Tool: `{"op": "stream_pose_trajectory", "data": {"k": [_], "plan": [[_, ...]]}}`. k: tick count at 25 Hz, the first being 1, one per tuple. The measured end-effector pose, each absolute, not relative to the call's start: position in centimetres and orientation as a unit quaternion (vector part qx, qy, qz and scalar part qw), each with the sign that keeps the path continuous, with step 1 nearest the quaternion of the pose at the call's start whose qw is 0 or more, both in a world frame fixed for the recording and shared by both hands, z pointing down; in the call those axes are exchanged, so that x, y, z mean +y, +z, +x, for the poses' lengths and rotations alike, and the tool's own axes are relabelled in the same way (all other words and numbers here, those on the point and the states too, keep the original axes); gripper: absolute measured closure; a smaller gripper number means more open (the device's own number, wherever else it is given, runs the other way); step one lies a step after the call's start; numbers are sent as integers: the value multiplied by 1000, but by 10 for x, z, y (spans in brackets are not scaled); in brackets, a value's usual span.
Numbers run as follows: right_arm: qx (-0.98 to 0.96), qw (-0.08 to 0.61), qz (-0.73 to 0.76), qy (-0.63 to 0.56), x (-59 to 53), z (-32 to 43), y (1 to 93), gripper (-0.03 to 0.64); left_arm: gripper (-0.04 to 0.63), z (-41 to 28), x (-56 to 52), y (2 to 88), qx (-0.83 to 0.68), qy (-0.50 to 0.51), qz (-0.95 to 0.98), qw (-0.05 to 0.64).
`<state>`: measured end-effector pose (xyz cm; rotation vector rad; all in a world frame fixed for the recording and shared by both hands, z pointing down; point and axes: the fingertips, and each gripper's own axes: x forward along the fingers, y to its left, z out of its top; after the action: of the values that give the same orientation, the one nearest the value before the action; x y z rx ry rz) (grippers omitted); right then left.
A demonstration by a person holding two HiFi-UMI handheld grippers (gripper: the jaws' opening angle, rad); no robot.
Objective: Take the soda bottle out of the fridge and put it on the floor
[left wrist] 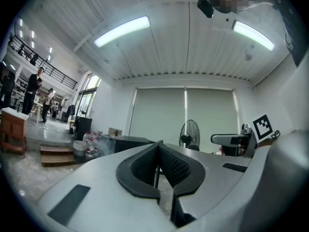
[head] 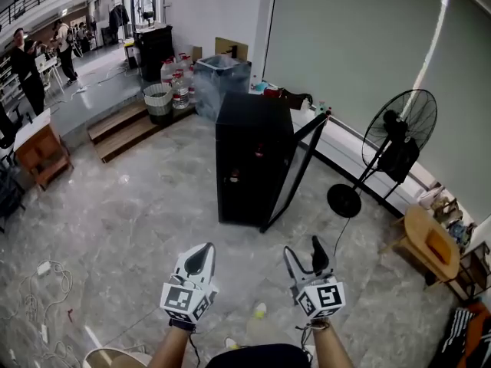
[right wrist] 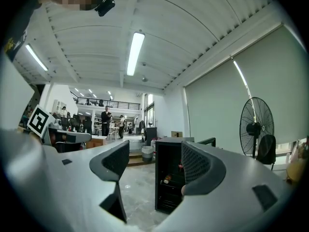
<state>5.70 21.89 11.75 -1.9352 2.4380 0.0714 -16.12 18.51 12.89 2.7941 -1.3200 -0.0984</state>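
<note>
A black fridge [head: 249,156] stands on the marble floor ahead, with its door [head: 295,171] swung open to the right. Small reddish items [head: 234,176] sit on its dark shelves; they are too small to tell which is the soda bottle. My left gripper [head: 201,253] is low in the head view, well short of the fridge, with its jaws together and nothing between them [left wrist: 157,149]. My right gripper [head: 304,251] is beside it with its jaws apart and empty. Between those jaws [right wrist: 154,161] the fridge interior [right wrist: 169,178] shows some way off.
A standing fan [head: 399,140] is right of the fridge, and a wooden stool [head: 430,244] is at the far right. Behind are water jugs [head: 175,79], a basket [head: 158,98] and wooden steps [head: 123,129]. Cables [head: 46,282] lie at left. A person [head: 27,67] stands far left.
</note>
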Motion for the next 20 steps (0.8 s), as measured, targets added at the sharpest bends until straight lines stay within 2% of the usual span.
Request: {"op": "stream_pose_trajectory", "data": {"k": [12, 20], "plan": [[790, 28, -612, 21, 60, 108, 132, 314, 579, -113, 46, 131, -430, -10, 903, 13], [817, 12, -576, 1, -43, 132, 159, 317, 580, -64, -42, 144, -444, 16, 895, 21]]}}
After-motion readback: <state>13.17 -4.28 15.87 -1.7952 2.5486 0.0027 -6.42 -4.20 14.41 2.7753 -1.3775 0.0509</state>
